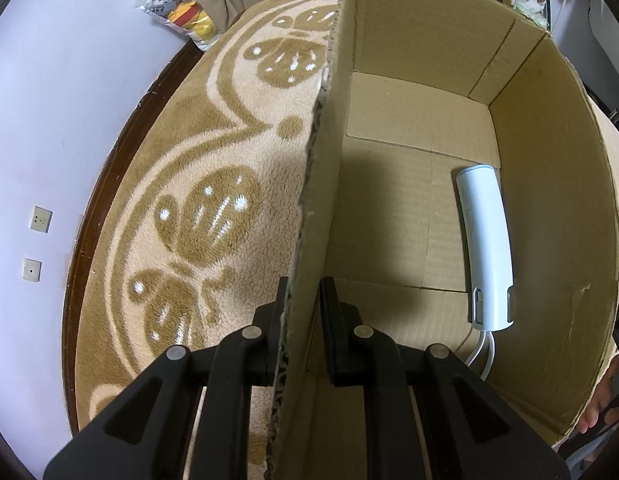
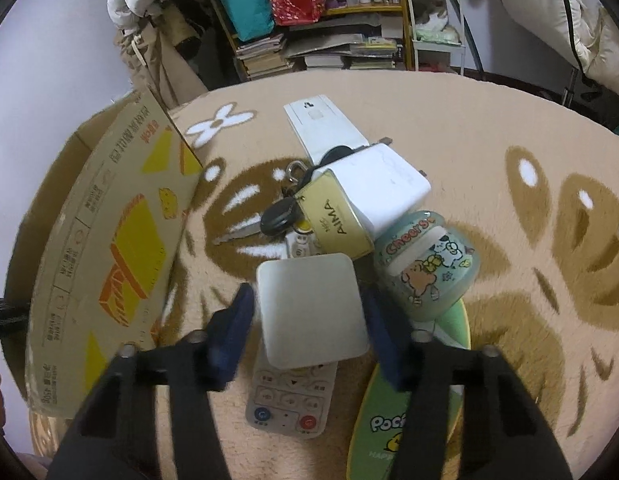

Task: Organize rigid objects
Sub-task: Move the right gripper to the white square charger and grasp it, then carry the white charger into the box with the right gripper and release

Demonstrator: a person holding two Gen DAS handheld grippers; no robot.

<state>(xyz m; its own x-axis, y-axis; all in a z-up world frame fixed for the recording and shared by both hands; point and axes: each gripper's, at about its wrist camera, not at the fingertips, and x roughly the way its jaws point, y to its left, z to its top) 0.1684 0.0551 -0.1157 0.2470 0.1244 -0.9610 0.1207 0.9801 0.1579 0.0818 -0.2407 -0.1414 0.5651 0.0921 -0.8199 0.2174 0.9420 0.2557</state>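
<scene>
In the left wrist view, a beige rug (image 1: 213, 184) with brown butterfly figures lies on the left; the left gripper (image 1: 303, 300) is clamped on the near wall of an open cardboard box (image 1: 549, 200), one finger outside over the rug and the other inside; the box stands on the rug with its flaps up; on its floor, close to the right wall, lies a single white elongated device (image 1: 487, 248) with a white cord (image 1: 483, 354) running out of its near end; the rest of the box floor is bare cardboard.

In the right wrist view, the printed outer side of the cardboard box (image 2: 109, 248) fills the left; to its right, on the rug (image 2: 489, 128), a cluster of rigid things lies in a heap: a flat white case (image 2: 321, 124) farthest back, a key with a black head (image 2: 269, 220), a yellow fob marked AIMA (image 2: 333, 216), a white block-shaped charger (image 2: 385, 184), and a pale green jar (image 2: 427, 264) printed with cartoon animals and "Cheers"; nearer, a white square box (image 2: 311, 308) rests on a white remote control (image 2: 289, 400); a green printed pouch (image 2: 393, 420) lies at the right; the right gripper (image 2: 309, 320) straddles the white square box, its blue pads on either side and blurred; whether they touch the sides, I cannot tell.
</scene>
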